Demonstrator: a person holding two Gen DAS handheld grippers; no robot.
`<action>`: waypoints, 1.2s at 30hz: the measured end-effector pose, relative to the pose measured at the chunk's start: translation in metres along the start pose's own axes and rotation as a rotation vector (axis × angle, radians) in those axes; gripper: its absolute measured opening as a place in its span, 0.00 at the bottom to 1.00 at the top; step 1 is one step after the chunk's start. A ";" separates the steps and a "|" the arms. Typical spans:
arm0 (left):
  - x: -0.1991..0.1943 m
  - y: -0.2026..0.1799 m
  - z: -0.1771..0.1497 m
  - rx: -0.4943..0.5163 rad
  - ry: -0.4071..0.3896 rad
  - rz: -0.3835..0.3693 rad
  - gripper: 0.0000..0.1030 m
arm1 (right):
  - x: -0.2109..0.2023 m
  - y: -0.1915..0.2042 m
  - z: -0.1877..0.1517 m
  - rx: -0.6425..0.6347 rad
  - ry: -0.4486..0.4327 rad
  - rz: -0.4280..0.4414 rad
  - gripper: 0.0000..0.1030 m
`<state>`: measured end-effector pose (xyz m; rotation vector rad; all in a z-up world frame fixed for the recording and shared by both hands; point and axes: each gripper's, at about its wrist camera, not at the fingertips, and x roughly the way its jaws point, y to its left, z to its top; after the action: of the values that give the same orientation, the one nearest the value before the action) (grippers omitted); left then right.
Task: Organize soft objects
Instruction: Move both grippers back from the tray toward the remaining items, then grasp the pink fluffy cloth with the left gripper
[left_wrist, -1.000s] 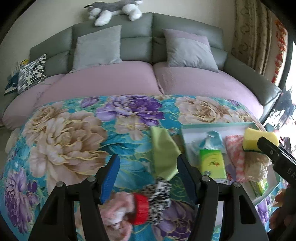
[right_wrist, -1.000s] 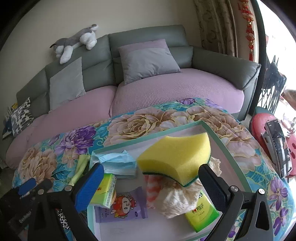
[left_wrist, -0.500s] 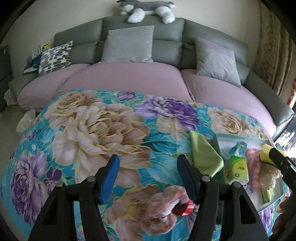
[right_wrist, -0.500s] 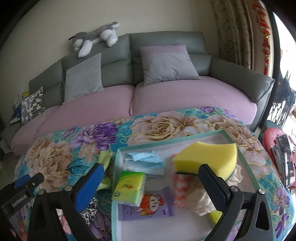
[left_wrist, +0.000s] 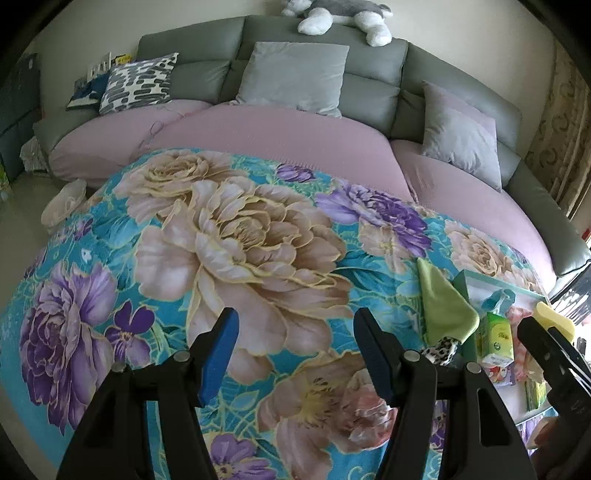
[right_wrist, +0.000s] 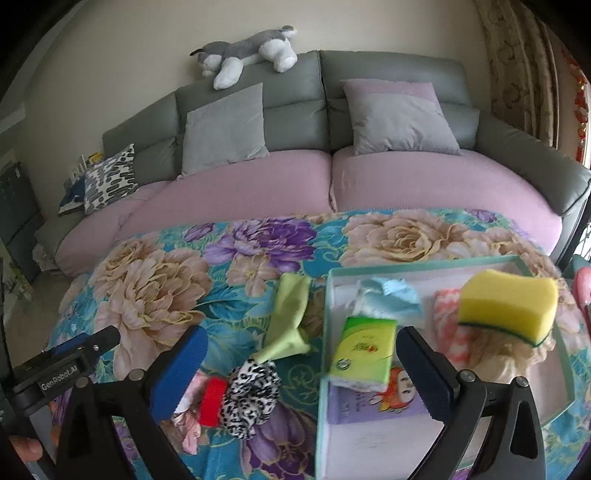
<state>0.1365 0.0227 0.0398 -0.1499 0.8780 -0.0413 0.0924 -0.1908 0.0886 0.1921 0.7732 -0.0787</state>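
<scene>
A teal-rimmed tray (right_wrist: 421, 263) on the floral cloth holds a yellow sponge (right_wrist: 508, 302), a blue face mask (right_wrist: 391, 297), a green tissue pack (right_wrist: 364, 350), a pink cloth (right_wrist: 452, 325) and a purple packet (right_wrist: 380, 402). Left of the tray lie a green cloth (right_wrist: 290, 314), a leopard scrunchie (right_wrist: 251, 391) and a red band (right_wrist: 212, 400). My right gripper (right_wrist: 299, 373) is open above the scrunchie and the tray's left edge. My left gripper (left_wrist: 295, 350) is open and empty over bare cloth, left of the green cloth (left_wrist: 445, 306) and tray (left_wrist: 491, 282).
A grey sofa (right_wrist: 388, 70) with pink seat covers, grey cushions (right_wrist: 223, 127) and a plush husky (right_wrist: 251, 50) stands behind the table. A patterned cushion (left_wrist: 138, 81) lies at its left end. The floral cloth (left_wrist: 236, 236) drops off at the left edge.
My left gripper swung left, away from the scrunchie and tray. My right gripper pulled back and left from the sponge, which stays in the tray.
</scene>
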 end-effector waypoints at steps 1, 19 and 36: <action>0.000 0.001 -0.001 -0.002 0.003 0.000 0.64 | 0.002 0.001 -0.002 0.006 0.004 0.012 1.00; 0.010 0.000 -0.016 0.035 0.063 -0.032 0.64 | 0.011 0.015 -0.021 -0.024 0.018 0.098 1.00; 0.015 -0.015 -0.022 0.135 0.101 -0.145 0.64 | 0.024 0.014 -0.030 -0.080 0.113 0.130 1.00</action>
<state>0.1292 0.0037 0.0168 -0.0852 0.9609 -0.2452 0.0907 -0.1713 0.0523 0.1713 0.8728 0.0866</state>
